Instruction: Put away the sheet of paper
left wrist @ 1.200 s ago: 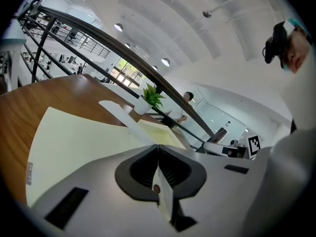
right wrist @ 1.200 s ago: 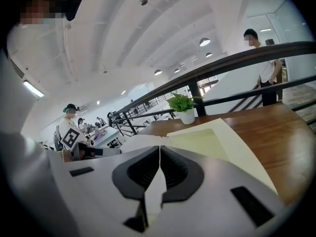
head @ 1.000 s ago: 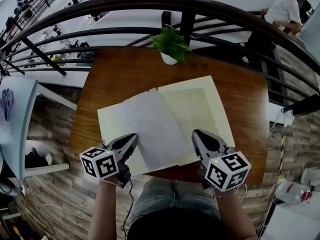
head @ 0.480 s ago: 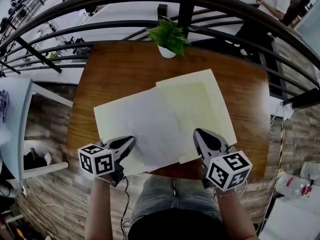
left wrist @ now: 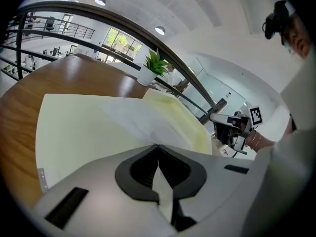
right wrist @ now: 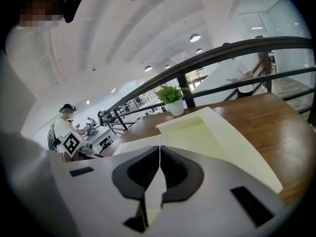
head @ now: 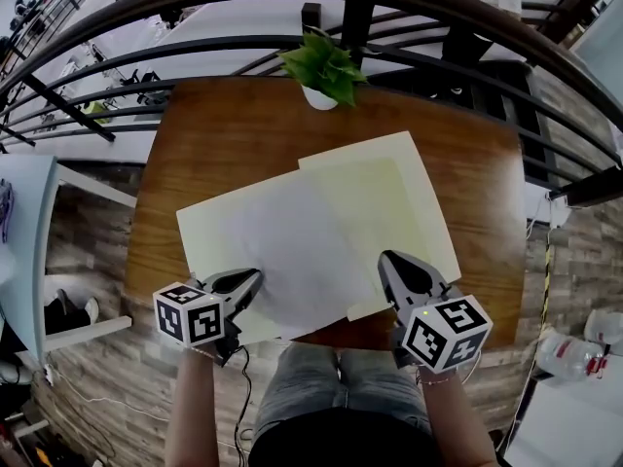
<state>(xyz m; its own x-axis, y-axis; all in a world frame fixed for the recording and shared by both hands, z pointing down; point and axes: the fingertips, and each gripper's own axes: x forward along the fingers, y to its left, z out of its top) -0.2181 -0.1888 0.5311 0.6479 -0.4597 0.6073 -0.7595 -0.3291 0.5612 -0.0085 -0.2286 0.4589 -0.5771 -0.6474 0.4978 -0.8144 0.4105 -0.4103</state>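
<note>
A white sheet of paper (head: 292,241) lies flat across the middle of an open cream folder (head: 409,193) on the brown wooden table (head: 214,134). My left gripper (head: 255,276) is shut, and its tip is at the sheet's near left edge. In the left gripper view the sheet (left wrist: 148,122) runs right up to the closed jaws, and I cannot see whether they pinch it. My right gripper (head: 385,259) is shut too, over the folder's near right part beside the sheet. In the right gripper view the folder (right wrist: 207,132) lies just ahead.
A small potted plant (head: 321,71) stands at the table's far edge. Behind it runs a dark metal railing (head: 243,42). The folder overhangs the table's near edge slightly, close to the person's legs. To the left and right there is wooden floor.
The view has shifted a little, so the table and folder sit slightly lower and to the left. Both grippers stay shut in nearly the same places near the front edge.
</note>
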